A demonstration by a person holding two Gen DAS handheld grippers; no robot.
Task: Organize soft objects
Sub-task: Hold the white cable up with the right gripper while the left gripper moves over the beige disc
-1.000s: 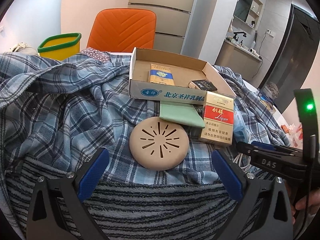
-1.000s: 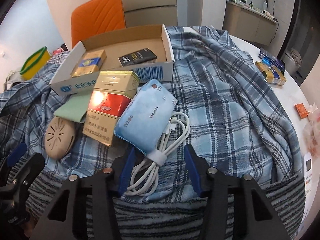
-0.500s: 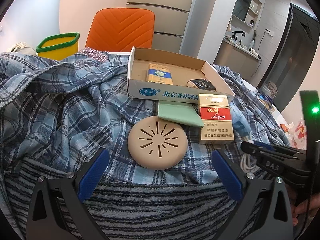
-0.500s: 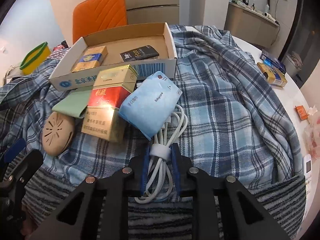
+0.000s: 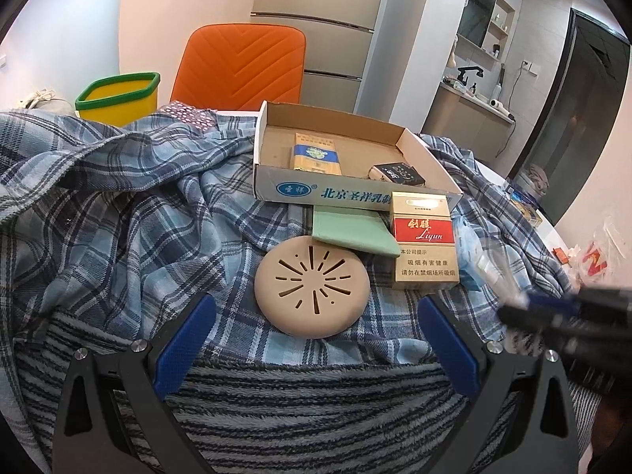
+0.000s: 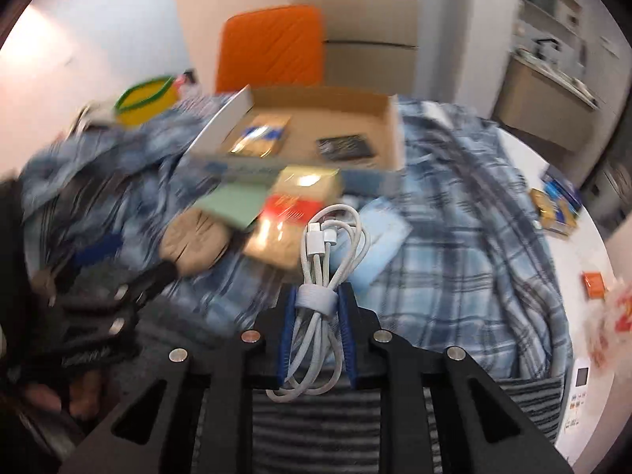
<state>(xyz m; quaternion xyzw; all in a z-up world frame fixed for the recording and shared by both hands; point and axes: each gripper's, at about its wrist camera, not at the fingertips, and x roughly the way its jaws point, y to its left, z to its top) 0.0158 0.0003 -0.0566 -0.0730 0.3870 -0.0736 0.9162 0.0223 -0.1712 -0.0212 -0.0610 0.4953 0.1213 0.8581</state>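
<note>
My right gripper (image 6: 316, 308) is pinched on the coiled white cable (image 6: 322, 276), with both blue pads pressed against the bundle at its white strap; the cable's loop hangs below the pads and its plugs point forward. The cable is clear of the plaid cloth (image 6: 466, 237), above the light blue pouch (image 6: 379, 237) that lies on it. My left gripper (image 5: 312, 339) is spread wide with nothing between its pads and hovers over the striped towel (image 5: 308, 403), just short of the round beige slotted disc (image 5: 312, 284). Beyond the disc lie a green cloth (image 5: 351, 229) and a red and gold carton (image 5: 424, 245), both touching the front wall of the open cardboard box (image 5: 328, 193). The box contains two small packs.
</note>
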